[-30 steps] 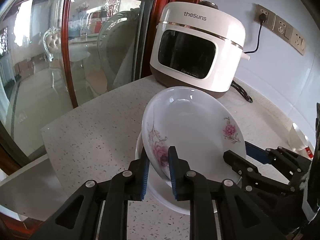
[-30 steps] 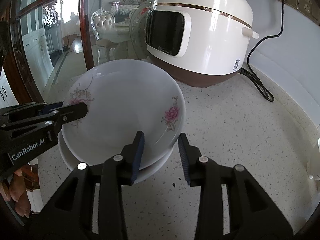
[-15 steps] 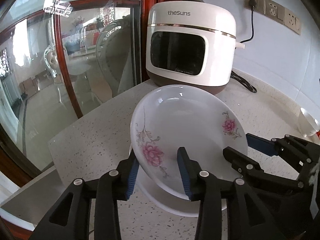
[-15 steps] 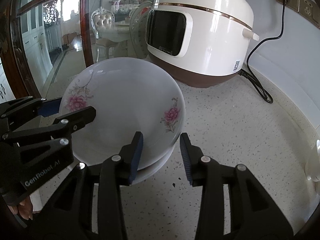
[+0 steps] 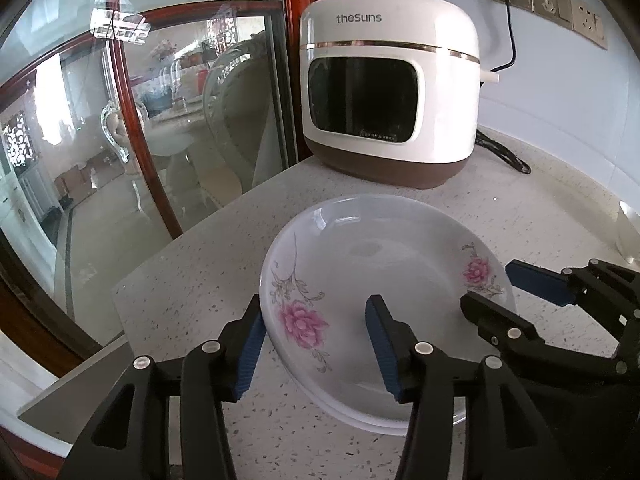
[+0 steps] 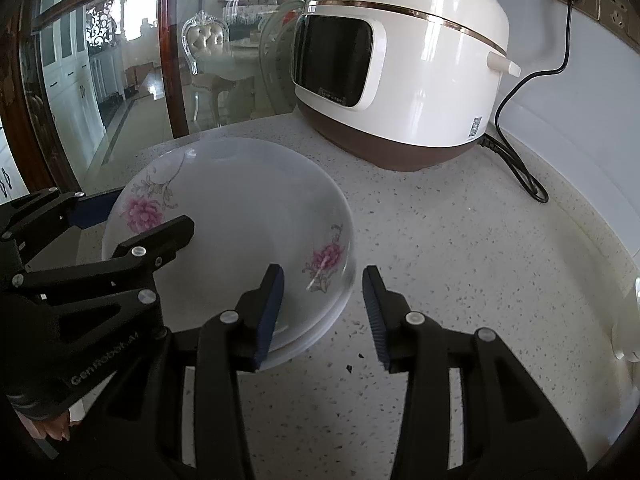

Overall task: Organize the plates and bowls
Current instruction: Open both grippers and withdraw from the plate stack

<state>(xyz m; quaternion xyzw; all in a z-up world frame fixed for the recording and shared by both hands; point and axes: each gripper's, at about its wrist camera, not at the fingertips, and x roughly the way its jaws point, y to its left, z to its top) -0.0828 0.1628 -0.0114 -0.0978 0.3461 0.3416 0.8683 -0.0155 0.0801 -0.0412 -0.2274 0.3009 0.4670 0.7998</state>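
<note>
A white plate with pink flowers (image 5: 384, 280) (image 6: 236, 216) lies on top of another white plate (image 5: 360, 420) (image 6: 304, 344) on the speckled counter. My left gripper (image 5: 314, 344) is open, its fingers straddling the near left rim of the stack without touching it. From the other side my right gripper (image 6: 323, 312) is open too, with one finger over the plate and one outside the rim. In the left wrist view the right gripper (image 5: 500, 292) shows at the plate's right edge; the left gripper (image 6: 132, 216) appears at far left in the right wrist view.
A white and brown rice cooker (image 5: 392, 92) (image 6: 400, 64) stands at the back of the counter (image 5: 540, 216), its black cord (image 6: 516, 152) running to wall sockets (image 5: 548, 0). Glass doors with red frames (image 5: 132, 120) bound the counter's left edge. A white object (image 5: 628, 232) sits at far right.
The flowered plate was tilted up in my left gripper's grip; it now lies flat on the lower plate. Both grippers have opened wider and drawn back slightly.
</note>
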